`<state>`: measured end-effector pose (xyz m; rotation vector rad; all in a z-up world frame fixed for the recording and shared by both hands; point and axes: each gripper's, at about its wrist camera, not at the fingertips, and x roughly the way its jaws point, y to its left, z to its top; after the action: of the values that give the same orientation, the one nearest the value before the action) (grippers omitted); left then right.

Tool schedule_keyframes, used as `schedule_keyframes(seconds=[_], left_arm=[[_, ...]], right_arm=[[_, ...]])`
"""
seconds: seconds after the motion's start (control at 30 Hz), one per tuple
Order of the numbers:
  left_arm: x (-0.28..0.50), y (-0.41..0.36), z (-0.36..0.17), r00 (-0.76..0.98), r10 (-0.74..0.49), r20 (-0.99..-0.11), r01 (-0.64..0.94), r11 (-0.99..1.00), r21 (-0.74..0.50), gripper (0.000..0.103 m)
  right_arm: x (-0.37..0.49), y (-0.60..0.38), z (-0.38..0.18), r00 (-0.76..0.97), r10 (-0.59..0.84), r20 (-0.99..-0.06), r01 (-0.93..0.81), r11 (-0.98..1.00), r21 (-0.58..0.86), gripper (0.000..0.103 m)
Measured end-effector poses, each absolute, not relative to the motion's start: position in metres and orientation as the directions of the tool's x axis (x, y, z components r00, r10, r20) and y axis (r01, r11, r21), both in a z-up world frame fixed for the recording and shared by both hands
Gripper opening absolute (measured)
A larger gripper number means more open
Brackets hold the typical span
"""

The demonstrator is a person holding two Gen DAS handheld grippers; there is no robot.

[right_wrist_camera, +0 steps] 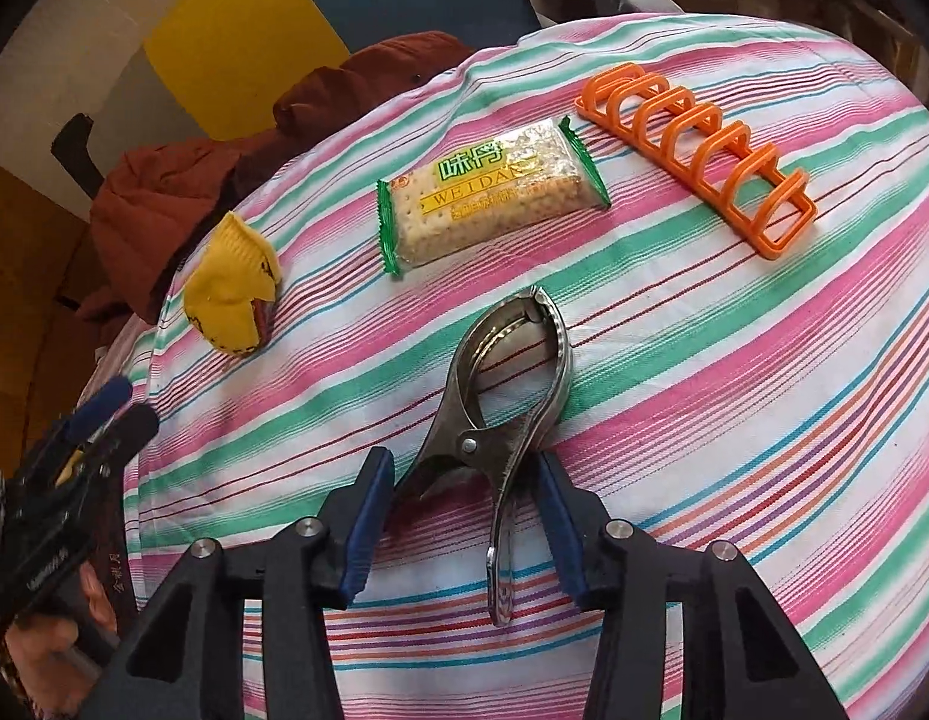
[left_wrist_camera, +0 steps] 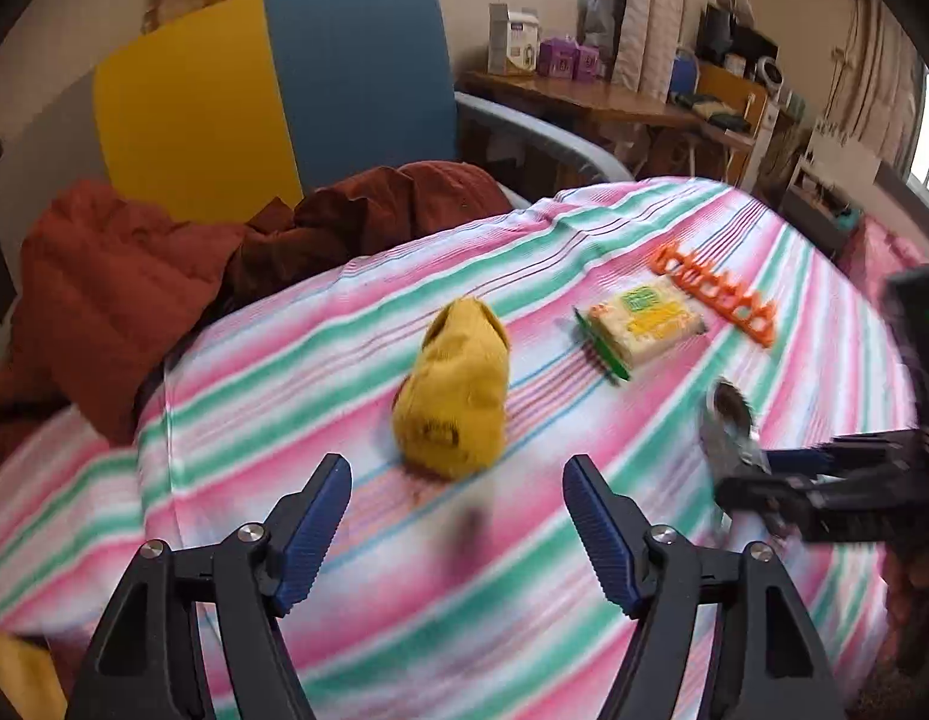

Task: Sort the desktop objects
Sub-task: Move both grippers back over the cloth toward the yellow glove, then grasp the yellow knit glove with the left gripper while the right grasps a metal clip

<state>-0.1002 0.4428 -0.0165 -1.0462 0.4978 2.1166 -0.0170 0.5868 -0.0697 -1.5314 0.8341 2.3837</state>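
Note:
A metal clamp tool (right_wrist_camera: 500, 414) is held by its handles between the fingers of my right gripper (right_wrist_camera: 464, 480), above the striped cloth (right_wrist_camera: 734, 390); it shows blurred in the left wrist view (left_wrist_camera: 728, 426) too. My left gripper (left_wrist_camera: 458, 474) is open and empty, just short of a yellow sock (left_wrist_camera: 455, 390), which also shows at the left of the right wrist view (right_wrist_camera: 233, 285). A cracker packet (right_wrist_camera: 494, 198) (left_wrist_camera: 647, 321) and an orange plastic rack (right_wrist_camera: 698, 156) (left_wrist_camera: 716, 294) lie farther back on the cloth.
A red jacket (left_wrist_camera: 122, 288) is heaped on a blue and yellow chair (left_wrist_camera: 272, 96) behind the table. A wooden desk with boxes (left_wrist_camera: 590, 90) stands at the back right. The cloth's edge falls away at the left.

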Motion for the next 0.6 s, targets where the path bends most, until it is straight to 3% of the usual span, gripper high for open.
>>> schedule_keyframes(seconds=[0.2, 0.27, 0.3, 0.33, 0.43, 0.6], left_arm=[[-0.125, 0.477, -0.040, -0.425, 0.334, -0.841, -0.756, -0.642, 0.127, 0.074], [-0.130, 0.478, -0.050, -0.370, 0.350, -0.860, -0.764, -0.641, 0.067, 0.066], [-0.133, 0.476, -0.056, -0.318, 0.368, -0.874, -0.766, -0.642, 0.008, 0.051], [-0.135, 0.474, -0.062, -0.297, 0.365, -0.883, -0.748, -0.663, -0.023, 0.046], [-0.131, 0.456, -0.065, -0.314, 0.432, -0.845, -0.717, -0.692, -0.088, 0.039], [-0.104, 0.436, -0.067, -0.375, 0.471, -0.799, -0.728, -0.683, -0.061, 0.036]], right_arm=[[-0.020, 0.578, -0.069, -0.408, -0.090, -0.908, -0.400, -0.877, 0.267, 0.054], [-0.021, 0.577, -0.070, -0.399, -0.072, -0.914, -0.398, -0.885, 0.243, 0.047], [-0.021, 0.578, -0.070, -0.398, -0.071, -0.915, -0.394, -0.887, 0.240, 0.047], [-0.021, 0.578, -0.070, -0.398, -0.069, -0.915, -0.394, -0.887, 0.238, 0.046], [-0.022, 0.577, -0.071, -0.398, -0.066, -0.915, -0.391, -0.890, 0.234, 0.046], [-0.025, 0.576, -0.072, -0.402, -0.062, -0.914, -0.394, -0.889, 0.233, 0.045]])
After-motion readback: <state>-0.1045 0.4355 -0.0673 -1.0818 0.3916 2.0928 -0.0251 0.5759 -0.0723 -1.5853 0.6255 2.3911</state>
